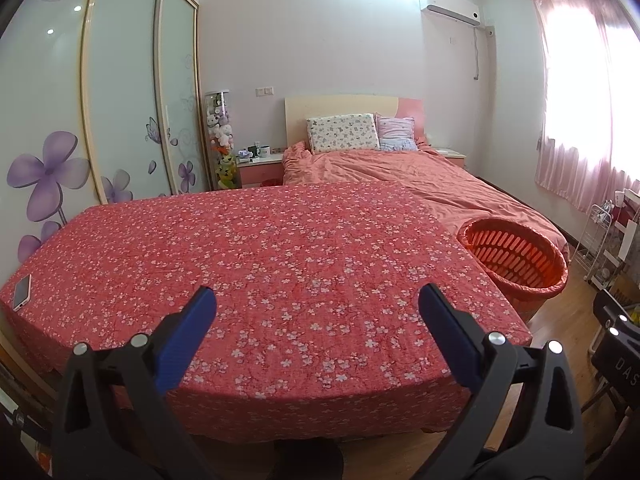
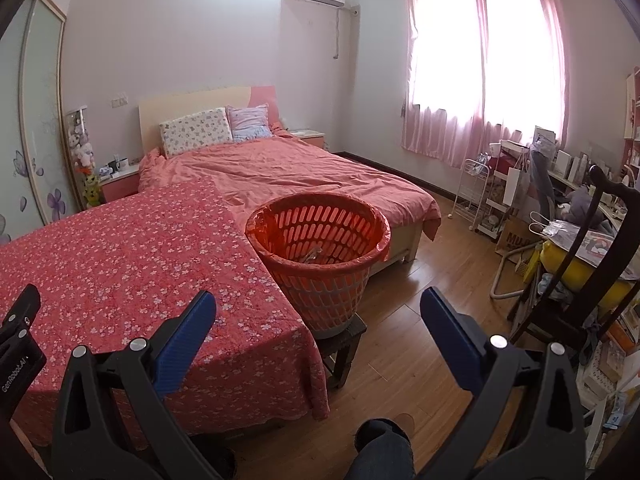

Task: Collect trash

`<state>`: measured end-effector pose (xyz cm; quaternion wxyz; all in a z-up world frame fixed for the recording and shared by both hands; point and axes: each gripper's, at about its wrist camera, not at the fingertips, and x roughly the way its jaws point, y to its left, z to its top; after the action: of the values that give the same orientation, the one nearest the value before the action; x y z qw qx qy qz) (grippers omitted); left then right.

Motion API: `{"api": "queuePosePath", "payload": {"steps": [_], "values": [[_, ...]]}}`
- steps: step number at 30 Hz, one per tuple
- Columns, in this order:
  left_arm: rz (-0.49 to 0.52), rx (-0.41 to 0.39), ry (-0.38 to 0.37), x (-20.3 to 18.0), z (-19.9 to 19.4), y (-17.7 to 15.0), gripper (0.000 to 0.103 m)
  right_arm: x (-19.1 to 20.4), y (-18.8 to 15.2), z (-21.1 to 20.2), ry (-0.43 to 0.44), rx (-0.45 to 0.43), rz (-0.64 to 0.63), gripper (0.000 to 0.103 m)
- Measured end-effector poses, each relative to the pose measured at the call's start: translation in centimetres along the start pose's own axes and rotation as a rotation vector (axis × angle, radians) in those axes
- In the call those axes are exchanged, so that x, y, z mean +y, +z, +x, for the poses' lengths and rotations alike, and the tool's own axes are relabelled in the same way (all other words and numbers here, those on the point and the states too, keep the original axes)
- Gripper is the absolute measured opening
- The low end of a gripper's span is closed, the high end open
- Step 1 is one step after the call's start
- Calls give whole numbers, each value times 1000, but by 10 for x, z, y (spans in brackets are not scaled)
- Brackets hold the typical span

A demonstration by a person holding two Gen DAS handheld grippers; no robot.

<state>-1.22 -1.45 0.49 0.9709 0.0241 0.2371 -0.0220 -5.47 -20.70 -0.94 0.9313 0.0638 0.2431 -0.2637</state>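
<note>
Floral-cloth surface (image 1: 280, 240) fills frame centre, no trash visible on it. Orange basket (image 2: 320, 248) centre frame w/ scrap inside. Left tool (image 1: 318, 300) & right tool (image 2: 318, 304) wide open, empty. Prob. searching stage; next: spot trash

Only a few readable bits: "GenRobot.AI" on the left gripper (image 2: 18, 354) body, "DAS" on a black chair (image 1: 624, 364), and "MU" on a cardboard box (image 2: 516, 238), rest cut off.
</note>
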Motion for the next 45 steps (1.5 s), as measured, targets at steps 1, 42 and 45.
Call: {"api": "queuePosePath", "payload": {"steps": [1, 42, 45], "values": [[-1, -2, 2, 0, 0, 0, 99, 0, 0, 0, 2, -1, 1, 101], [-37, -12, 21, 7, -3, 5, 99, 6, 7, 1, 13, -6, -1, 101], [-37, -12, 20, 6, -3, 5, 99, 6, 6, 1, 12, -6, -2, 101]]}}
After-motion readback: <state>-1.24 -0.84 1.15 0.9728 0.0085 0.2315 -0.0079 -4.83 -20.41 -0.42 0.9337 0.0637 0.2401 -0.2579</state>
